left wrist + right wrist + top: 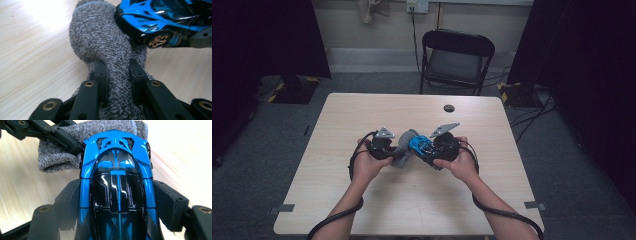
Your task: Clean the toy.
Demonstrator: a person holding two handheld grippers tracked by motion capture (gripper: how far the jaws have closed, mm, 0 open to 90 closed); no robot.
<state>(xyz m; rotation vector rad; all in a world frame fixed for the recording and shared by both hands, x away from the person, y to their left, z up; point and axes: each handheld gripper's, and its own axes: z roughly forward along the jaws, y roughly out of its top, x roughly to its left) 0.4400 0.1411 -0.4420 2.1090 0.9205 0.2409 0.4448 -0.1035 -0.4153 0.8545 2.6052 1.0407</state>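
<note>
In the high view, a grey knitted cloth [404,150] and a blue toy car [419,145] meet at the middle of the frame, between the two hands, with the left gripper [391,151] just left of the cloth and the right gripper [424,152] just right of the car. In the left gripper view the cloth [100,45] rises from the bottom centre toward the top, and the car [160,17] sits in the upper right, its nose pressed against the fabric. The left gripper [117,72] has its jaws drawn narrow, pinching a bunched fold of the cloth between them. In the right gripper view the car [117,185] fills the centre, roof toward the camera, and the right gripper [117,202] clamps it by both flanks, jaws set as wide as the body. The cloth [62,157] lies in the upper left there, touching the car's far end. The table [362,115] has bare wood all round the hands, with its edges well away from them; a small dark round spot [449,108] lies in the upper middle, and a black chair [455,60] stands beyond the far edge.
</note>
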